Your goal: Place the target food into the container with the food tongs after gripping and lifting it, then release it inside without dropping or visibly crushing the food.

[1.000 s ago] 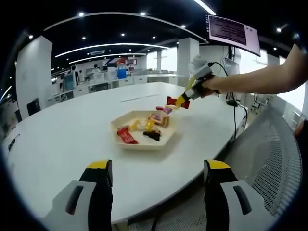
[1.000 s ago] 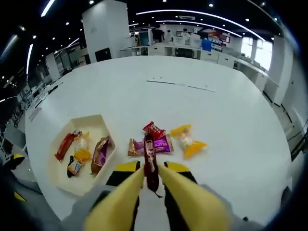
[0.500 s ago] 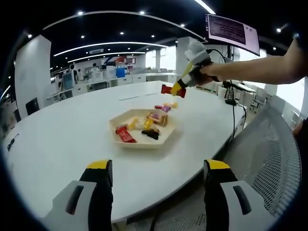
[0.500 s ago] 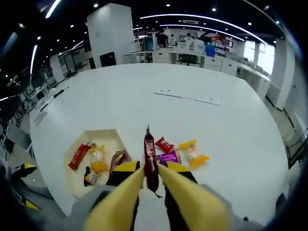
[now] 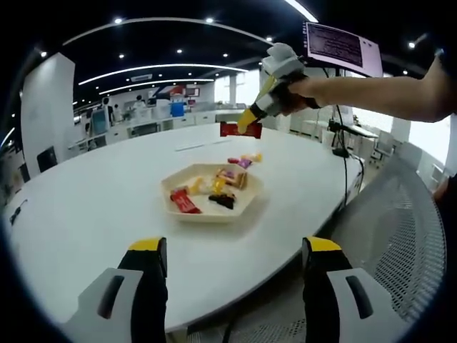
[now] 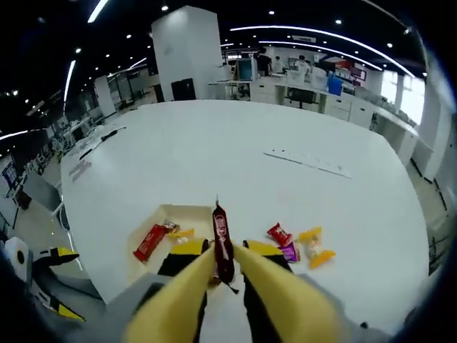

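The right gripper [image 6: 223, 251] clamps a dark red wrapped candy bar [image 6: 222, 243] between its yellow jaws, the bar standing upright with its top end poking above the tips. In the left gripper view the same right gripper [image 5: 246, 123] hangs in the air above the white table [image 5: 86, 207], held by a person's hand [image 5: 289, 93], with the red candy bar [image 5: 240, 130] at its tip, well above the tabletop and beyond the tray. The left gripper [image 5: 232, 250] sits low at the near edge of the table, its two jaws spread wide apart with nothing between them. The shallow beige hexagonal tray [image 5: 187, 212] lies on the table holding several wrapped sweets, among them a red bar [image 5: 185, 202] and a dark one [image 5: 225, 201]. In the right gripper view the tray [image 6: 150, 221] lies below the jaws, with a red bar [image 6: 149, 242] in it. A few loose sweets [image 6: 300, 246] rest on the table just beside the tray: red, purple and yellow wrappers
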Demonstrator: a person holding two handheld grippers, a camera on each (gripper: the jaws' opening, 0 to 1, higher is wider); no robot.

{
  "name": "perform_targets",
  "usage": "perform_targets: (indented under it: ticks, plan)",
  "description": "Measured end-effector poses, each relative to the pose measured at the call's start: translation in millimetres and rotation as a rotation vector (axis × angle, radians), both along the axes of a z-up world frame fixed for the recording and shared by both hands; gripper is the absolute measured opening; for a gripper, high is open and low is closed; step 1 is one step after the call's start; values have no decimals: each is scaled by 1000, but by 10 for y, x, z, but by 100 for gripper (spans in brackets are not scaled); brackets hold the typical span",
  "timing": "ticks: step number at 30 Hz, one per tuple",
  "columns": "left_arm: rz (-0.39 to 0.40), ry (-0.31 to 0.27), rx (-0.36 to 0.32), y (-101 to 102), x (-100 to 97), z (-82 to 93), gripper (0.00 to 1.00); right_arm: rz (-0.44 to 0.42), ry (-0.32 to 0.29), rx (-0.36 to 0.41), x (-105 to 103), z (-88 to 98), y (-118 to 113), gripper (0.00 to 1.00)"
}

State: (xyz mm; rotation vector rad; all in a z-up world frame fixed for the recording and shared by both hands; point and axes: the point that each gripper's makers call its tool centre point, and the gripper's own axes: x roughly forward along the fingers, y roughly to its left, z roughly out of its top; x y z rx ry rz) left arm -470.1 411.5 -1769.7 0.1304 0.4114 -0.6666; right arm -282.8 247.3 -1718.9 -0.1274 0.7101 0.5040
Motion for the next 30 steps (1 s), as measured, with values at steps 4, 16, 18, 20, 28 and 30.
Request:
perform_targets:
  ticks: [4, 16, 18, 20, 28, 30]
  plan:
    - [0, -2, -2, -1, 0, 1, 74, 30, 19, 12, -35, -72, 184, 16]
    - [-4, -3, -6, -9, -4, 9, 74, 113, 13, 132, -102, 111, 646, 25]
    - [-4, -3, -7, -9, -2, 9, 74, 129, 8, 145, -120, 133, 661, 27]
    - [-3, -4, -7, -6, 0, 7, 74, 133, -6, 104, -122, 100, 641, 26]
    - [-3, -7, -9, -11, 0, 16, 73, 90, -3, 81, -142, -142, 357, 28]
    - [-4, -8, -10, -13, 0, 19, 73, 61, -19, 86, -147, -238, 182, 28]
